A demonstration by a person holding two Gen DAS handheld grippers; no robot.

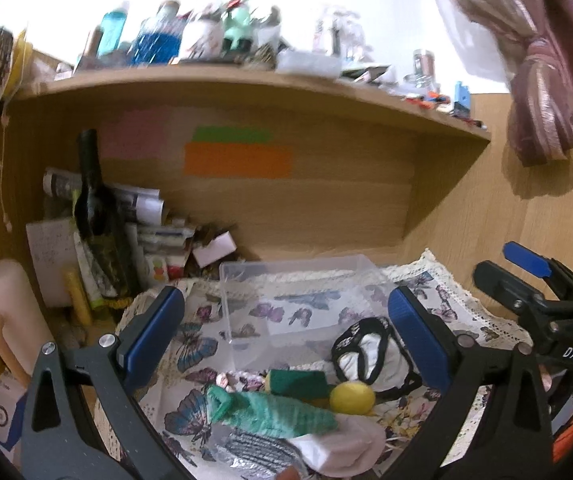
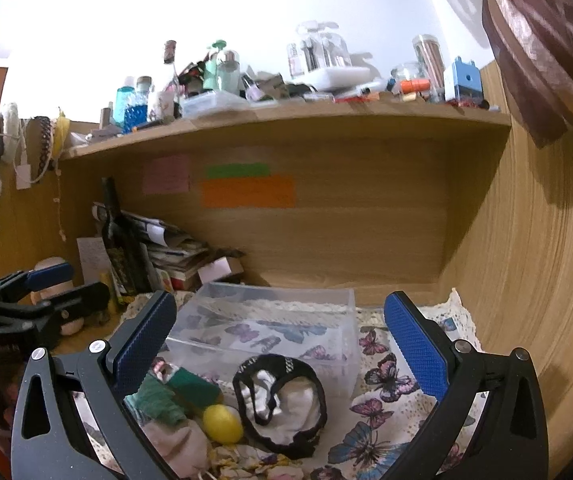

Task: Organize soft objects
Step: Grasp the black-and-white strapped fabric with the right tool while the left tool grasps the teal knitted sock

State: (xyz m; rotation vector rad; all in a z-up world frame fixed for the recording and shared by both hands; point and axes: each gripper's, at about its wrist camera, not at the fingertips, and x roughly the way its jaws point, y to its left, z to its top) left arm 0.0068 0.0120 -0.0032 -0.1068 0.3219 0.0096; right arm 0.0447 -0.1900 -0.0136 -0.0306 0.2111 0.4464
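A pile of soft things lies on a butterfly-print cloth (image 1: 198,344) (image 2: 382,392). It holds black-and-white underwear (image 1: 370,354) (image 2: 282,400), a yellow ball (image 1: 352,398) (image 2: 222,424), a green sponge (image 1: 298,384) (image 2: 194,388), a teal knitted cloth (image 1: 270,414) (image 2: 158,400) and a pale sock (image 1: 342,448) (image 2: 182,444). Behind the pile stands a clear plastic box (image 1: 298,292) (image 2: 270,320). My left gripper (image 1: 286,336) (image 2: 70,282) hovers open over the pile's left side. To its right, my right gripper (image 2: 282,340) (image 1: 502,270) is open above the underwear. Neither holds anything.
A wooden desk alcove surrounds the cloth, with a shelf (image 2: 286,120) full of bottles overhead. A dark bottle (image 1: 94,216), stacked papers (image 1: 142,208) and a pale pink cylinder (image 1: 10,312) crowd the left. A tied curtain (image 1: 542,92) hangs at the right wall.
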